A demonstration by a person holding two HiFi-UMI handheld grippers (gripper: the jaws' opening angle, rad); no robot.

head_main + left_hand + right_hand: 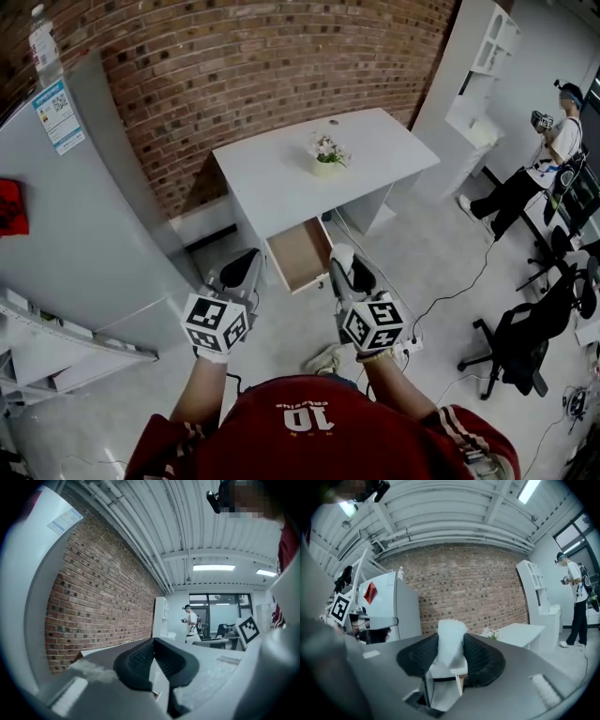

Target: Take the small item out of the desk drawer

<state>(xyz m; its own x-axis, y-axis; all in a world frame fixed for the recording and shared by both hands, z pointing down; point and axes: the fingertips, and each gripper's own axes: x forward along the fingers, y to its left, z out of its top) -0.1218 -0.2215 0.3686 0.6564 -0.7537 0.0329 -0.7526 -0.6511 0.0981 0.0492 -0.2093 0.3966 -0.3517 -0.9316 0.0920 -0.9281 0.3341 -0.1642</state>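
The white desk [272,178] stands against the brick wall, and its wooden drawer [300,253] is pulled out. I stand back from it with both grippers raised. My right gripper [345,269] is shut on a small white item [342,253]. In the right gripper view the small white item [451,634] stands upright between the two black pads of my right gripper [451,651]. My left gripper [242,270] is to the left of the drawer. In the left gripper view the left gripper [152,644] has its jaw tips touching and holds nothing.
A small pot of flowers [326,153] sits on the desk. A tall grey cabinet [84,234] fills the left. Black office chairs [525,337], floor cables and another person [544,159] are to the right. A white shelf unit [487,56] stands at the back right.
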